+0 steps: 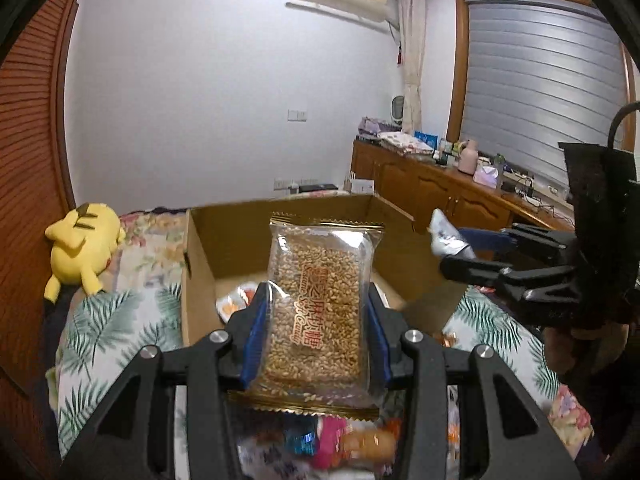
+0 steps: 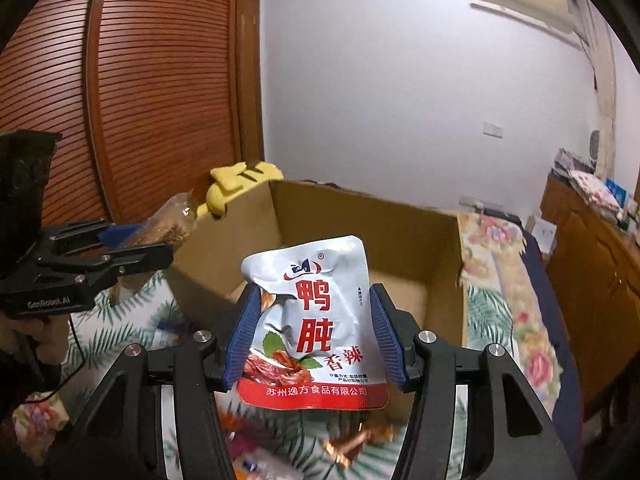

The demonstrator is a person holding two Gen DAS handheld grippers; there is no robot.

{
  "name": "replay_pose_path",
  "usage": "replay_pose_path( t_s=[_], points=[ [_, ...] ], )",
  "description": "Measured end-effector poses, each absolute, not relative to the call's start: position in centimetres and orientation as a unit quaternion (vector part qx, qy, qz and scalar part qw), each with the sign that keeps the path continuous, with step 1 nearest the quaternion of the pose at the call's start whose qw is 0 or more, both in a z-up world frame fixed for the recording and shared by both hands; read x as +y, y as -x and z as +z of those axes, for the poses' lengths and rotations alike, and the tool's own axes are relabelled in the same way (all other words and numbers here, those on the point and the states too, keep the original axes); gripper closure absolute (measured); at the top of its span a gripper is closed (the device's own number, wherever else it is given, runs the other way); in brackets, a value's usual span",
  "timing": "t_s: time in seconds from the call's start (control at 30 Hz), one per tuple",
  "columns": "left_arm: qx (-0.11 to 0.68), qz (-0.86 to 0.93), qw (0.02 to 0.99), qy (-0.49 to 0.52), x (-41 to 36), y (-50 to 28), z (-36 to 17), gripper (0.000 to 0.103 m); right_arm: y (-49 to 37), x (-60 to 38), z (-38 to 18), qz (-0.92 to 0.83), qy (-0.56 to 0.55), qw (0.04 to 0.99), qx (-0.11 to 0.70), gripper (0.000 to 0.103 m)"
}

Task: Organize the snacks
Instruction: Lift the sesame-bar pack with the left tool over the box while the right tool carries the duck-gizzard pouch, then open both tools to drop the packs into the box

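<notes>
My left gripper (image 1: 316, 312) is shut on a clear, gold-edged packet of sesame candy (image 1: 320, 312), held up in front of an open cardboard box (image 1: 208, 248) on the bed. My right gripper (image 2: 312, 320) is shut on a white and red pouch of spicy duck gizzard (image 2: 316, 328), also raised before the cardboard box (image 2: 400, 236). In the left wrist view the right gripper (image 1: 456, 248) shows at the right with the white pouch (image 1: 444, 236) in its jaws. In the right wrist view the left gripper (image 2: 156, 240) shows at the left, holding the candy packet (image 2: 172, 220).
A small snack pack (image 1: 234, 300) lies inside the box. Blurred loose snacks (image 1: 340, 440) lie on the leaf-print bedcover (image 1: 104, 320) below the grippers. A yellow plush toy (image 1: 84, 248) rests left of the box. A wooden sideboard (image 1: 440, 188) runs along the right, a louvred wardrobe (image 2: 152, 92) on the left.
</notes>
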State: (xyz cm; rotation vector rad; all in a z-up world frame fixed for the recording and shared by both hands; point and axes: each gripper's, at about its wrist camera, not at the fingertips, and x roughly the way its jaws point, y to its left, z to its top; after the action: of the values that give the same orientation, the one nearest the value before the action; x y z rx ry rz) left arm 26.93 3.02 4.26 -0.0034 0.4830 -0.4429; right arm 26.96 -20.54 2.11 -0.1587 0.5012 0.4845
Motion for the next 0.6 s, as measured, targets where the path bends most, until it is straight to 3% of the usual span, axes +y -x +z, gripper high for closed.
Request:
replay_pose_path(
  t_s=[0.6],
  points=[
    [0.255,-0.196,0.947,-0.008,1.4,-36.6,2.0,0.06,-34.4,-18.5,-0.3,0.233,0.093,0.931,0.263,0.047]
  ],
)
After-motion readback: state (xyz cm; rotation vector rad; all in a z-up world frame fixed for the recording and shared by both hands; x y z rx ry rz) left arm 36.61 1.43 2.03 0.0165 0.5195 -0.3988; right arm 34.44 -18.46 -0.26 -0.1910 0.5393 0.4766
